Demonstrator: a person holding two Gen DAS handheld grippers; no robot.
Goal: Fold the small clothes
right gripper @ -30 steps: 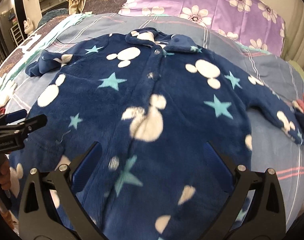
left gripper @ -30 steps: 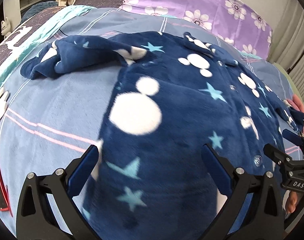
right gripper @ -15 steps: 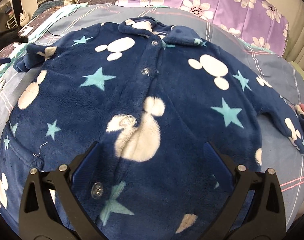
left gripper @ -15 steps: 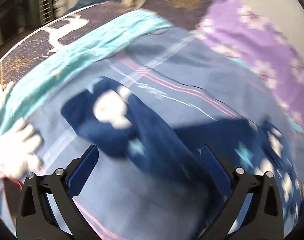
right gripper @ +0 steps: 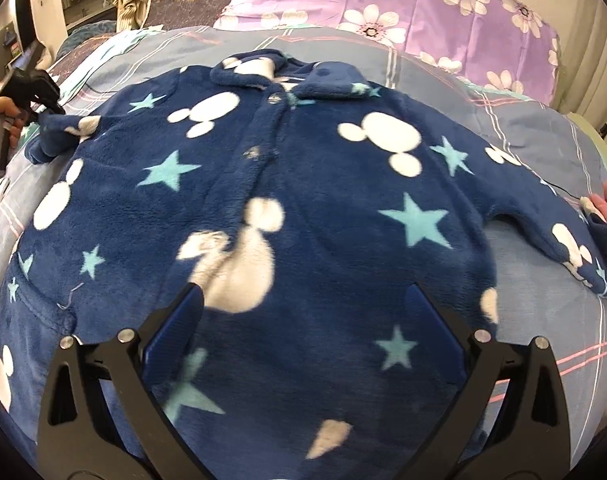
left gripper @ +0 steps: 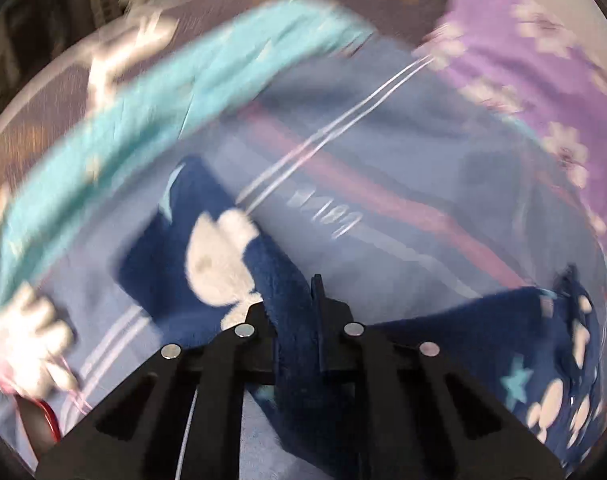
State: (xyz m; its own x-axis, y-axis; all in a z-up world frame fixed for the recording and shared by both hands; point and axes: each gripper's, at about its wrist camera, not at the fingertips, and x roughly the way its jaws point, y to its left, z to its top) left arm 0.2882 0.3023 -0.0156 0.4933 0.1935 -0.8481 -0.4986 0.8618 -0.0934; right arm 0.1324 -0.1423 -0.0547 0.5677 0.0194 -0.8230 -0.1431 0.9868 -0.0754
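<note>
Left gripper (left gripper: 293, 312) pinches the fleece jacket's (right gripper: 303, 208) sleeve (left gripper: 207, 248) at ten o'clock; right gripper (right gripper: 303, 312) hovers spread wide above its hem.

place: home bedroom | evidence: bed with striped blue sheet (right gripper: 515, 128), purple floral pillow (right gripper: 443, 12)

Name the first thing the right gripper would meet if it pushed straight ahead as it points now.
Probably the navy fleece onesie: the open right gripper points onto its buttoned front, with nothing visible between; depth is unclear.
</note>
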